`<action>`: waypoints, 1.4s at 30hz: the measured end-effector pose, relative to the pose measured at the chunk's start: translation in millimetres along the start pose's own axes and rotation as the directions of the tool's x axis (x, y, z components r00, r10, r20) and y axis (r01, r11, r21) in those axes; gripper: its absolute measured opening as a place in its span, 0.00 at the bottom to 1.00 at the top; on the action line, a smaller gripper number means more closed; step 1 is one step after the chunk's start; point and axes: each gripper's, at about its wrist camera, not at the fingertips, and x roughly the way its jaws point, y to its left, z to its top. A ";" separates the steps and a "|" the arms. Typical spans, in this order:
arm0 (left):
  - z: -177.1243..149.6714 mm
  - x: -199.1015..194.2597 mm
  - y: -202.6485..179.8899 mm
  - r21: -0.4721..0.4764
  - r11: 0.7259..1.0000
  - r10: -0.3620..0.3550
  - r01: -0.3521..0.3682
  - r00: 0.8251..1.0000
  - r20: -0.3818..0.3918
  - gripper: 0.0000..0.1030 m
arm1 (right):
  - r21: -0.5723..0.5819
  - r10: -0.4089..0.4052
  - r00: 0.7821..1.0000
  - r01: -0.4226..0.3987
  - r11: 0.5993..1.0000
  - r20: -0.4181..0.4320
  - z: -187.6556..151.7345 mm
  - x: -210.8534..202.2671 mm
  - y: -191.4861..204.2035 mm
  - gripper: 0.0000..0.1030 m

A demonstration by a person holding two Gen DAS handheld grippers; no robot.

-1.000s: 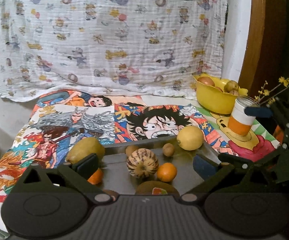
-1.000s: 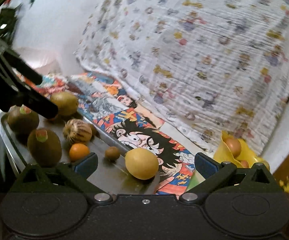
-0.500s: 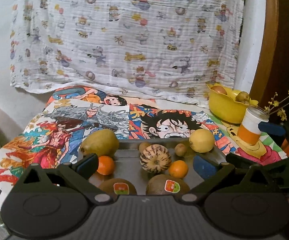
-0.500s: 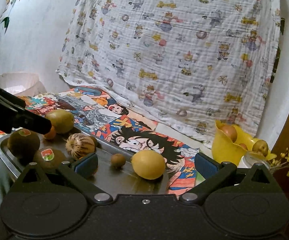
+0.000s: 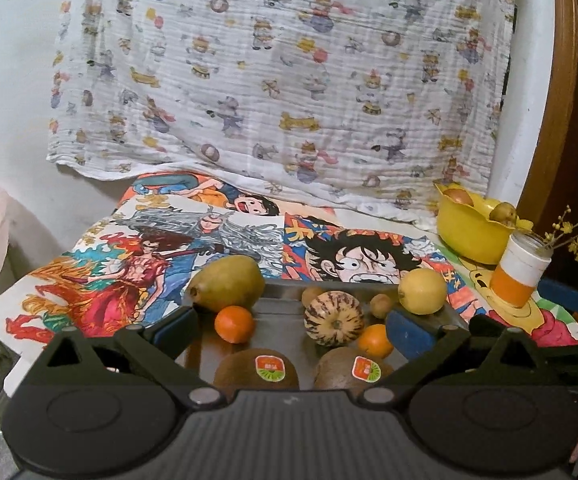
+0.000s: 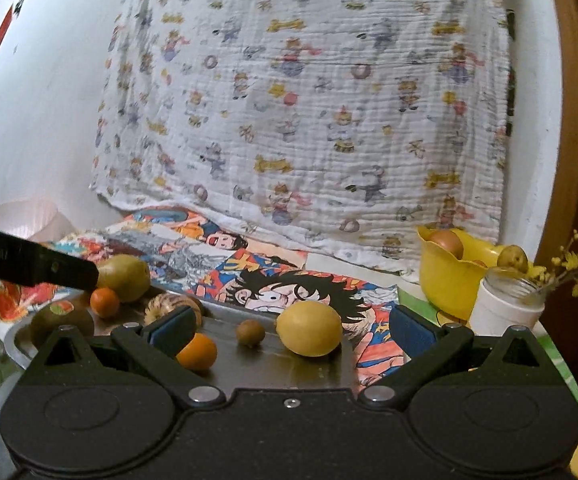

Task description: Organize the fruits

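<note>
Both tongs released, empty: left tongs, right tongs. Fruit sits on metal tray at table's near edge; yellow bowl at far right corner. Lemon lies dead ahead between right tongs' fingers, long axis crosswise. Right hand nearer; likely first pick.

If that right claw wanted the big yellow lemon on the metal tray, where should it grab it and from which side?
Probably across its narrow middle. The lemon lies on its side near the tray edge, long axis roughly left to right, directly ahead of the open right claw. Coming straight in from the near side, one finger in front and one behind seems cleanest; the small brown fruit to its left sits apart.
</note>
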 end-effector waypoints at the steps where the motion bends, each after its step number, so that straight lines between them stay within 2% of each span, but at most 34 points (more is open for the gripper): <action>1: -0.9 -1.3 0.0 -0.002 1.000 0.004 -0.004 1.000 0.004 0.99 | 0.009 -0.005 1.000 0.005 1.000 0.004 -0.3 -1.3 0.9 0.99; 9: -9.5 -9.2 1.9 0.010 1.000 0.028 -0.028 1.000 0.013 0.99 | 0.034 -0.010 1.000 0.008 0.999 0.030 -3.3 -13.5 10.4 0.99; 23: -27.2 -20.4 13.8 -0.019 0.999 0.048 -0.048 0.999 0.013 0.99 | 0.116 -0.001 1.000 -0.001 0.993 0.017 -16.3 -31.8 19.2 0.99; 29: -35.9 -28.0 18.0 0.003 0.997 0.074 -0.074 0.997 0.000 0.99 | 0.121 0.009 1.000 -0.010 0.993 0.013 -21.5 -34.8 21.7 0.99; 42: -45.5 -37.5 8.9 0.049 0.998 0.047 -0.048 0.999 0.016 0.99 | 0.139 0.005 1.000 -0.005 0.990 0.002 -25.4 -39.8 24.8 0.99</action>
